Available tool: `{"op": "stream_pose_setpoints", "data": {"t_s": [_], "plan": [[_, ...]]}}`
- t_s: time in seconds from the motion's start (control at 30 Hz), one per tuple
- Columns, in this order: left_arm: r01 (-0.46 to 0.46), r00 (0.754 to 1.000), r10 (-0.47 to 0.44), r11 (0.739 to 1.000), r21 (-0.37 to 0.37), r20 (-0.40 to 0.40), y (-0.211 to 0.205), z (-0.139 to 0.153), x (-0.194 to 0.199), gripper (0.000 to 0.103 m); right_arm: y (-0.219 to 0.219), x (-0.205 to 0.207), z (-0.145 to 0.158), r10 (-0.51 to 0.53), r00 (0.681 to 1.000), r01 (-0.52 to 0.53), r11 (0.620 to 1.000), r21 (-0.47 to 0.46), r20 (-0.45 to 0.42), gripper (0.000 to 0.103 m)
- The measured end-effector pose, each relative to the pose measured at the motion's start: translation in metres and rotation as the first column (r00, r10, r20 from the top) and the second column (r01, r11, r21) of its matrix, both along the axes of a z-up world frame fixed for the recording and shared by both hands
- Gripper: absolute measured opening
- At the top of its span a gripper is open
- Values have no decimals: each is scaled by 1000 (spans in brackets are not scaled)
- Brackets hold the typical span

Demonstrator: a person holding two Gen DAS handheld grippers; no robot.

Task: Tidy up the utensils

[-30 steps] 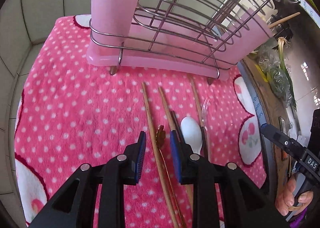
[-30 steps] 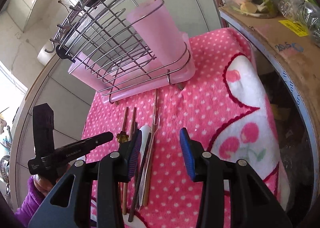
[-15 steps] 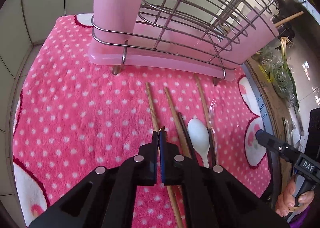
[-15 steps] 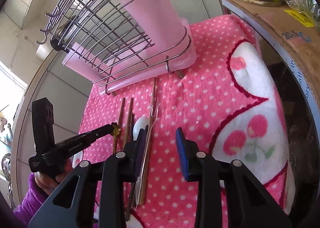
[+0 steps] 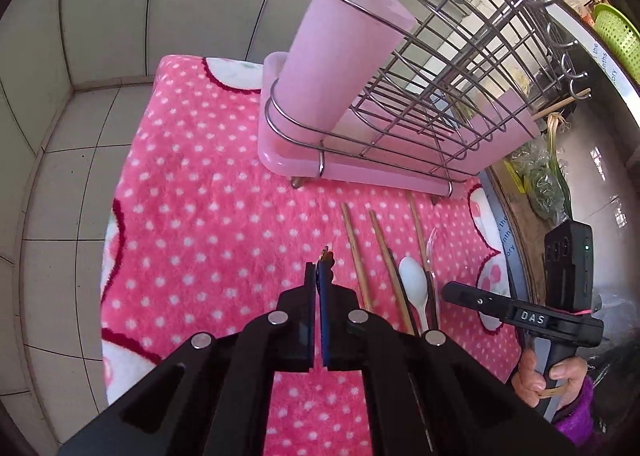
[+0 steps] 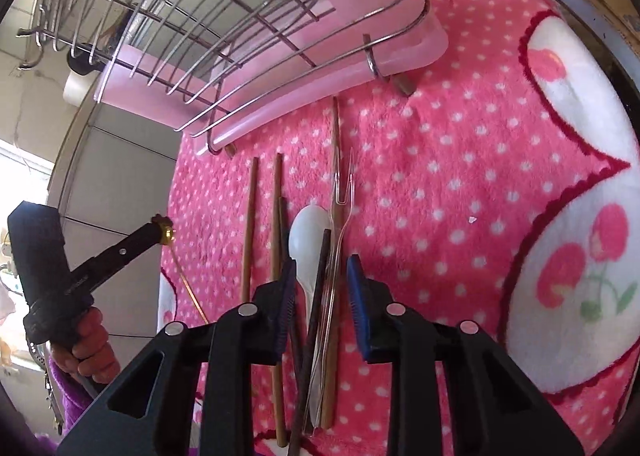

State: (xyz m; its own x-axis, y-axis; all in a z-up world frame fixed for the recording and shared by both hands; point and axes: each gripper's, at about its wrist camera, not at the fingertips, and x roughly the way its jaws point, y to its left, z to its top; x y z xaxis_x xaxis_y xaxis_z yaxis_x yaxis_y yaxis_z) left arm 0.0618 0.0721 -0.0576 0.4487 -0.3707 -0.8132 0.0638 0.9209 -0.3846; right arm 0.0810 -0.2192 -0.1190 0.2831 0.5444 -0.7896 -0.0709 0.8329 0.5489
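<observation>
While L gripper [image 5: 317, 276] clamps gold stick [image 6: 182, 276], R gripper [image 6: 322, 276] gapes over spoon [image 6: 308, 232].

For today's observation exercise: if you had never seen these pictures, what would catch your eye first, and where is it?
The bright pink polka-dot towel fills both views. At its far edge stands a wire dish rack with a tall pink cup at one end. In front of it a row of chopsticks, a white spoon and a clear fork lies side by side, while the left gripper holds a thin gold-tipped stick above the towel.
</observation>
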Motion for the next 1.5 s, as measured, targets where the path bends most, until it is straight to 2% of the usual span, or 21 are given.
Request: {"op": "stream_pose_setpoints", "data": {"t_s": [0.07, 0.1, 0.23, 0.4, 0.6, 0.7, 0.87, 0.93, 1.1, 1.23, 1.33, 1.5], "plan": [[6, 1000, -6, 1000, 4, -6, 8, 1, 1, 1, 3, 3, -4, -12, 1000, 12, 1000, -16, -8, 7], [5, 1000, -5, 1000, 13, -9, 12, 2, 1, 1, 4, 4, -5, -18, 1000, 18, 1000, -22, -9, 5], [9, 1000, -9, 999, 38, -13, 24, 4, 6, 1, 4, 1, -2, -25, 1000, 26, 999, -42, 15, 5], [37, 998, -34, 998, 51, -53, 24, -4, 15, 1, -16, -8, 10, -37, 998, 41, 995, -85, 45, 5], [64, 992, -54, 994, 89, -115, 6, -27, 36, 1, -38, -10, 14, -60, 996, 71, 975, -211, 60, 5], [68, 986, -54, 994, 84, -156, -4, -41, 48, 1, -43, -7, 6, -63, 997, 70, 971, -230, 34, 5], [56, 977, -35, 994, 95, -209, -14, -59, 55, 5, -48, -2, 0, -49, 999, 49, 977, -206, 5, 5], [29, 973, -13, 997, 66, -229, -11, -62, 57, 5, -50, 0, -1, -51, 999, 48, 981, -188, -9, 6], [5, 970, 8, 999, 53, -242, -10, -64, 58, 7, -62, 5, -5, -82, 995, 75, 990, -118, -54, 13], [12, 976, 4, 997, 74, -216, -20, -63, 57, 12, -72, 11, -10, -111, 991, 105, 992, -72, -76, 14], [29, 984, -10, 994, 105, -178, -31, -62, 54, 2, -79, 15, -13, -132, 986, 131, 991, -23, -97, 14], [35, 993, -22, 993, 111, -119, -38, -54, 42, 2, -93, 21, -10, -158, 983, 158, 987, -3, -91, 14]]}}
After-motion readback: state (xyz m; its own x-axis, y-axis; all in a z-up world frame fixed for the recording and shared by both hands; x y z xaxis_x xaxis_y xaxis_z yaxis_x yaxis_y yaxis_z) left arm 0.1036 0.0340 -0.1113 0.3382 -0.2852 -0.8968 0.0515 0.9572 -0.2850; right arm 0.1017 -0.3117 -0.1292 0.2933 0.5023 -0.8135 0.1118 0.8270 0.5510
